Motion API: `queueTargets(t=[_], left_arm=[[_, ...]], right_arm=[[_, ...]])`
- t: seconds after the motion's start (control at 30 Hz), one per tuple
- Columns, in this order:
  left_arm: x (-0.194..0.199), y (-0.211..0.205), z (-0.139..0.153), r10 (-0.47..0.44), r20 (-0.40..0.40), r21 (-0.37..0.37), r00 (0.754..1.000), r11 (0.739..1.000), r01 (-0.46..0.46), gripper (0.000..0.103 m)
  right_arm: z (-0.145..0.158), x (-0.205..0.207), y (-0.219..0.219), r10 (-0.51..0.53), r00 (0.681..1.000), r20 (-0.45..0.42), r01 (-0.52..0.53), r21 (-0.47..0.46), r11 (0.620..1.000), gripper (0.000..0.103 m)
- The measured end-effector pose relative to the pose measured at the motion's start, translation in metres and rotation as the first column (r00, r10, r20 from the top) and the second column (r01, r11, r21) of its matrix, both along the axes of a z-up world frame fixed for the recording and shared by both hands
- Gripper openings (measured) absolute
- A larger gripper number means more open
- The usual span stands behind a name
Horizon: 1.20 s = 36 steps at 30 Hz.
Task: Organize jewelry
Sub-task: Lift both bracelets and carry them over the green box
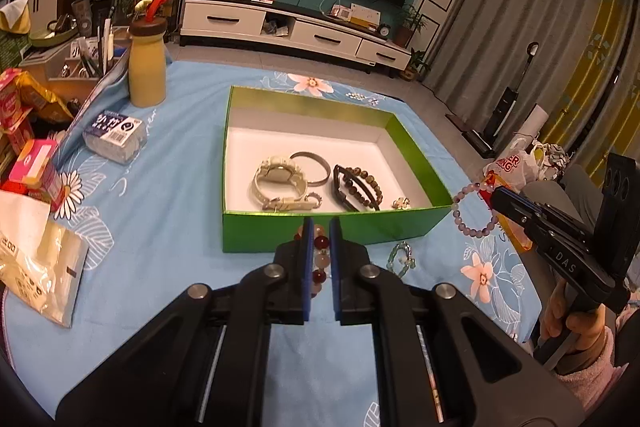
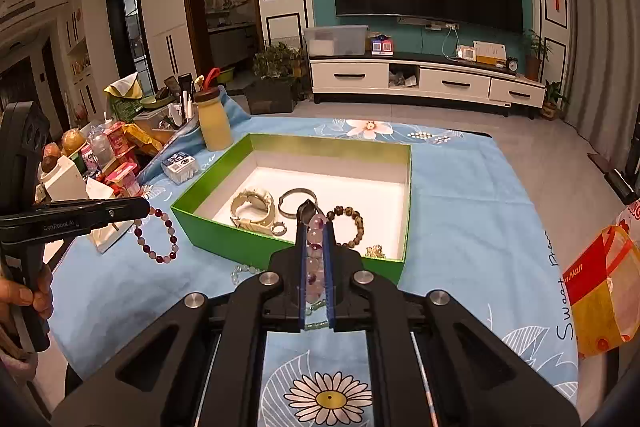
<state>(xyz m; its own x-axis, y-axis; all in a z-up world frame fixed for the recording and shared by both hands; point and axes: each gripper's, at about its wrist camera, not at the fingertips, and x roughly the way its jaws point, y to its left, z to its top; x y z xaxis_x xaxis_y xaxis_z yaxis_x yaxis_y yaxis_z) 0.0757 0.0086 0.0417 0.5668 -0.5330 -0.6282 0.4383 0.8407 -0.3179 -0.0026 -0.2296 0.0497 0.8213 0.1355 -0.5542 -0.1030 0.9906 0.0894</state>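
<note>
My left gripper [image 1: 320, 227] is shut on a red and pink bead bracelet [image 1: 321, 254], just short of the front wall of the green box [image 1: 280, 231]. In the right wrist view that bracelet [image 2: 156, 237] hangs as a loop from the left gripper [image 2: 144, 207], above the cloth left of the box [image 2: 224, 235]. My right gripper [image 2: 315, 227] is shut on a pale purple bead bracelet [image 2: 314, 237] over the box's near edge. Seen from the left, the purple loop [image 1: 468, 207] dangles from the right gripper [image 1: 496, 193]. Inside lie a white watch [image 1: 280, 183], a metal bangle [image 1: 314, 167] and a dark bead bracelet [image 1: 360, 183].
A green bead bracelet [image 1: 402, 259] lies on the blue flowered tablecloth [image 1: 160, 227] in front of the box. A yellow bottle [image 1: 147, 67], a tissue pack [image 1: 114, 137] and snack packets [image 1: 36, 171] crowd the left side. A red and yellow bag [image 2: 600, 287] sits at the right.
</note>
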Motion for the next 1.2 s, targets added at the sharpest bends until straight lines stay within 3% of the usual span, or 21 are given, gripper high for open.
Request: queueTargets(t=[1.2], left_arm=[[0.091, -0.054, 0.020, -0.033, 0.037, 0.045, 0.999, 0.999, 0.031, 0.007]], right_arm=[[0.003, 0.080, -0.018, -0.001, 1.000, 0.001, 0.001, 0.039, 0.999, 0.007]])
